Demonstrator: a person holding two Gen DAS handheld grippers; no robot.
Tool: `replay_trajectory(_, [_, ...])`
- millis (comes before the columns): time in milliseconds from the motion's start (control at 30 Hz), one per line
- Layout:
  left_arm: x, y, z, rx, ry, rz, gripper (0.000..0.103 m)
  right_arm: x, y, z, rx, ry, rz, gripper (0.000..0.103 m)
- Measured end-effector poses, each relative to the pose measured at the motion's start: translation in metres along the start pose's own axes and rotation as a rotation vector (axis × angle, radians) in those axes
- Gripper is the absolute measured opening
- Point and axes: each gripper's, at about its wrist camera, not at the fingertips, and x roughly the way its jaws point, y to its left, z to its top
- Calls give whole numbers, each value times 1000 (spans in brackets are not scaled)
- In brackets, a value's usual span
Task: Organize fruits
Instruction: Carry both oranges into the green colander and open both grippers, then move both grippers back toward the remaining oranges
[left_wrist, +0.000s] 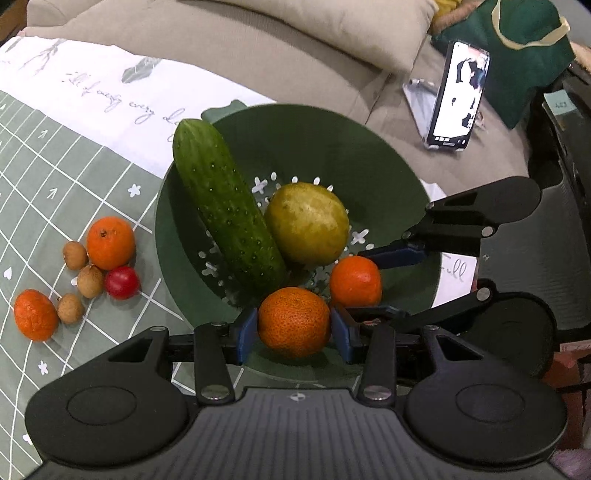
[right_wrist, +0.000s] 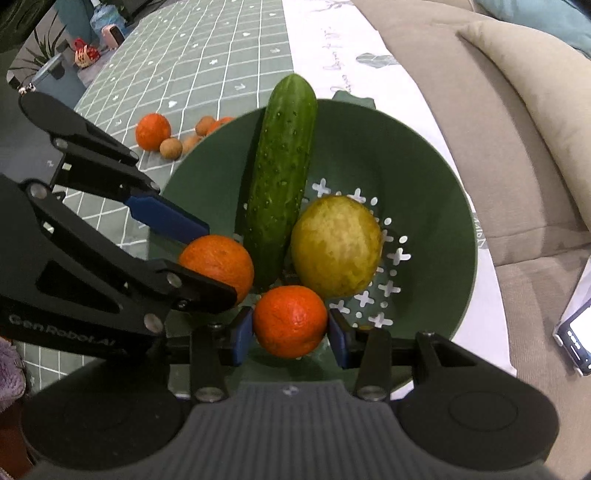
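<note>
Both grippers hold tangerines over the green colander (left_wrist: 369, 166): left gripper (left_wrist: 294, 329) is clamped on one tangerine (left_wrist: 294, 321) at the near rim, and right gripper (right_wrist: 290, 329) is clamped on a second tangerine (right_wrist: 290, 320) beside it. Neither fruit is released yet. A cucumber (left_wrist: 225, 206) and a yellow-green citrus (left_wrist: 307, 224) already lie inside. On the tablecloth (left_wrist: 55, 177), well apart, two tangerines (left_wrist: 110, 242), three longans (left_wrist: 89, 281) and one red fruit (left_wrist: 122, 282) remain, so roughly half the work appears outstanding.
</note>
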Motion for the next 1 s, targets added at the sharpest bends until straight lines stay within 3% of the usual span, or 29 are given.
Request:
replay_trajectory(367, [5,0,0,35,8,3,50,14,2,2,-14,36,7,40])
replay_trajectory(467, [3,1,1,32,7,8,55,13,3,2,-16,39,-3,40])
replay_trajectory(533, [-2,1,-1,35,-3,18,56,10,4,2,-19,37,-11,46])
replay_trajectory(600, [-10,1,-4,27,-24,11,56,4,7,3,-22,23,-27,60])
replay_trajectory(633, [-15,1,-5,23,-35,7,56,-1,9,3,-25,10,-42,62])
replay_trajectory(833, [-54,3,-20,-9,-150,36,56,-33,18,3,-13,-65,-93,63])
replay_trajectory(1000, [-89,12,-41,-50,-281,70,56,-62,40,2,17,-185,-129,69])
